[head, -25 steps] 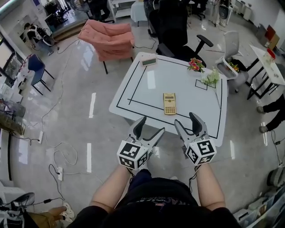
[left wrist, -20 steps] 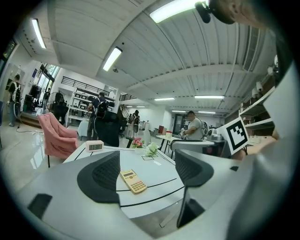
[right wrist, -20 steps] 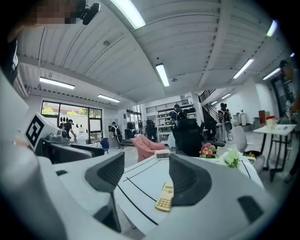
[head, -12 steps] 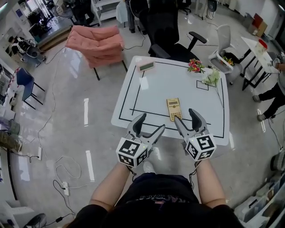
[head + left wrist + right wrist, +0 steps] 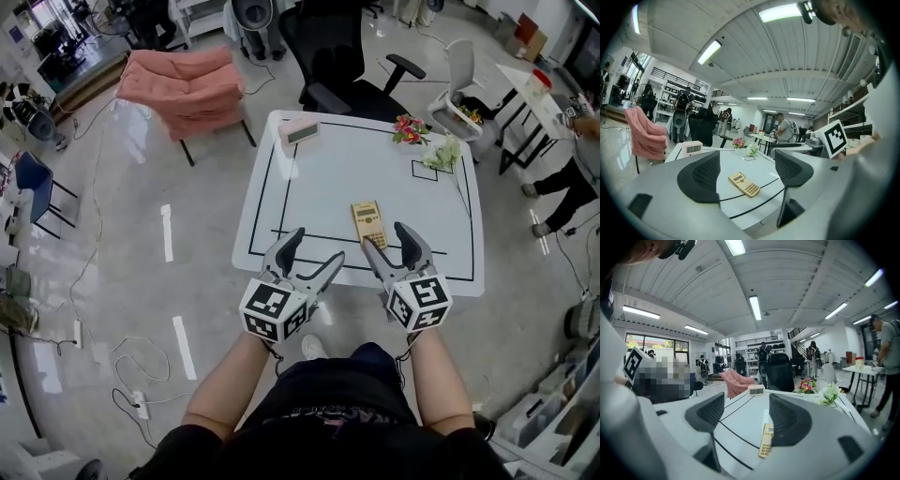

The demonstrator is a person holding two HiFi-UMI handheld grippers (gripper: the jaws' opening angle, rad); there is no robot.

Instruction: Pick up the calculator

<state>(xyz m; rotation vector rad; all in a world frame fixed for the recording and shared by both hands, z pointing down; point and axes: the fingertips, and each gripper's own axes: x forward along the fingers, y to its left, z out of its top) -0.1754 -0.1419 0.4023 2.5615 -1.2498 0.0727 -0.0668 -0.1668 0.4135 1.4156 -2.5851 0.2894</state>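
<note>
A tan calculator [image 5: 368, 223] lies flat on the white table [image 5: 328, 178], inside the black taped rectangle near its front edge. The left gripper view shows the calculator [image 5: 744, 183] ahead between the jaws; in the right gripper view the calculator [image 5: 765, 440] lies close ahead, partly hidden by the right jaw. My left gripper [image 5: 311, 253] hangs open over the table's front edge, left of the calculator. My right gripper [image 5: 387, 246] is open too, its tips just short of the calculator's near end. Neither holds anything.
A white digital clock [image 5: 301, 130] sits at the table's far left corner, pink flowers [image 5: 409, 129] and white flowers [image 5: 444, 154] at the far right. A black office chair [image 5: 347, 66] stands behind the table, a pink draped chair [image 5: 184, 82] to the left. Cables [image 5: 131, 347] cross the floor.
Both grippers have come forward from short of the table to its front edge, nearing the calculator. Their jaws stand as wide as before.
</note>
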